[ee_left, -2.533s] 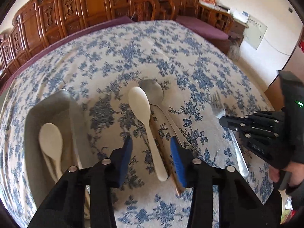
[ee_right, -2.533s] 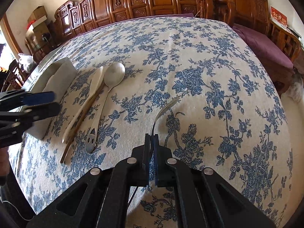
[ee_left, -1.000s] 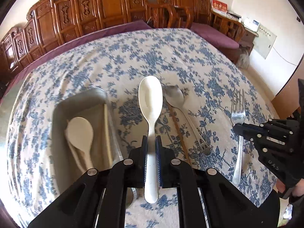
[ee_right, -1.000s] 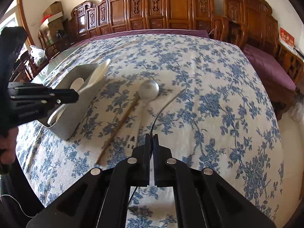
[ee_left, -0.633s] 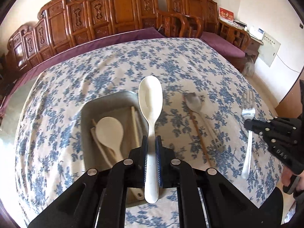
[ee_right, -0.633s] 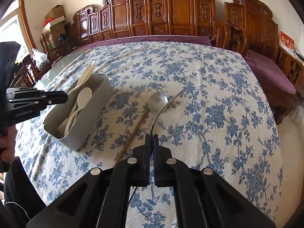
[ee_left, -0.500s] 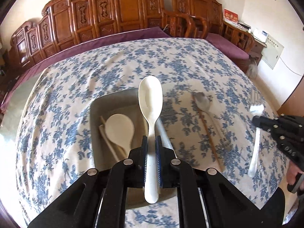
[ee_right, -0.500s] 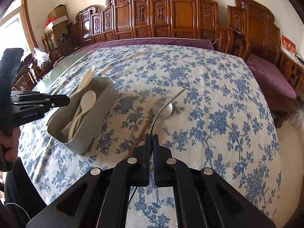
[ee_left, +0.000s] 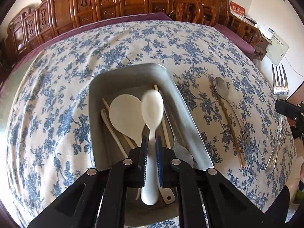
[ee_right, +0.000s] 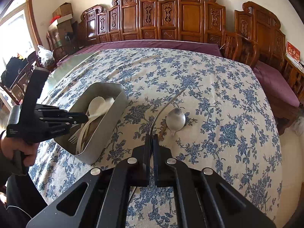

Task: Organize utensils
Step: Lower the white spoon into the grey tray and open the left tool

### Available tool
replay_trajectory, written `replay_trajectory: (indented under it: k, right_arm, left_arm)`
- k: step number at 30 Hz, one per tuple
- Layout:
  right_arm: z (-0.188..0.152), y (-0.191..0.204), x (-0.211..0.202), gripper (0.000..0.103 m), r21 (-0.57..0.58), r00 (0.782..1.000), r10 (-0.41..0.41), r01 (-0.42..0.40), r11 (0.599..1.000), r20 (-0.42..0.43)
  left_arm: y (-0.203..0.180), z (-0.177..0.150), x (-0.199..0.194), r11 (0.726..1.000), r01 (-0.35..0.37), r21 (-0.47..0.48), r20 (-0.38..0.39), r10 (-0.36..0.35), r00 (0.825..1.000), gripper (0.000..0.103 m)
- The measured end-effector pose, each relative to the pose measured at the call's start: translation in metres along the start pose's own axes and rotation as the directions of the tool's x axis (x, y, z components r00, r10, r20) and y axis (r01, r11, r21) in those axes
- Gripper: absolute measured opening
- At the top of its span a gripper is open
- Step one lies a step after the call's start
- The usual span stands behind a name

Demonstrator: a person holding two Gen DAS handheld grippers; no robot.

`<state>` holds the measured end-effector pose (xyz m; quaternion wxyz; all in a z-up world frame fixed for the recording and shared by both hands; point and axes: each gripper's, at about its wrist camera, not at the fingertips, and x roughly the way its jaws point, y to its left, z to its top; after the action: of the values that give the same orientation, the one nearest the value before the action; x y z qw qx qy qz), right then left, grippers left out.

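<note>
My left gripper point(ee_left: 151, 144) hangs over the grey utensil bin point(ee_left: 182, 106), its fingers slightly parted around a white spoon point(ee_left: 152, 110); the spoon is blurred and tips down into the bin. The bin holds a cream rice paddle point(ee_left: 124, 116), chopsticks and other cream utensils. My right gripper point(ee_right: 151, 142) is shut on a metal fork point(ee_right: 163, 106), held above the table; the fork also shows in the left wrist view point(ee_left: 277, 117). A metal spoon point(ee_left: 224, 96) and a wooden chopstick point(ee_left: 228, 125) lie on the cloth right of the bin.
The table has a blue floral cloth point(ee_left: 57, 95). Carved wooden chairs point(ee_right: 171, 19) line the far edge. In the right wrist view the bin point(ee_right: 106, 125) sits left of centre with the left gripper point(ee_right: 57, 121) above it.
The left gripper carried the white spoon over the bin and lowered; its fingers have parted slightly and the spoon is slipping down. The right gripper lifted the fork and holds it raised.
</note>
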<state>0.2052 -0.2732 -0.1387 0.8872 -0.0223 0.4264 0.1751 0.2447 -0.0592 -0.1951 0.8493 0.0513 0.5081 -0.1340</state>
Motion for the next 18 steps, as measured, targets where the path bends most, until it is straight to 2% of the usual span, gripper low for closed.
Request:
replay_trajectory:
  k: [7, 9, 18]
  right_arm:
    - [0.006, 0.011, -0.001, 0.003, -0.014, 1.0, -0.004, 0.004, 1.0, 0.001]
    - [0.01, 0.016, -0.002, 0.003, -0.019, 1.0, -0.003, 0.003, 1.0, 0.006]
    - [0.042, 0.064, -0.002, 0.003, -0.081, 0.999, 0.024, -0.021, 0.996, 0.037]
  left_arm:
    - [0.001, -0.006, -0.019, 1.0, 0.01, 0.01, 0.037, -0.011, 0.999, 0.01]
    - [0.005, -0.01, -0.032, 1.0, 0.012, 0.009, 0.058, -0.013, 0.998, 0.018]
    - [0.032, -0.033, -0.091, 0.999, 0.019, -0.03, 0.144, -0.015, 0.99, 0.023]
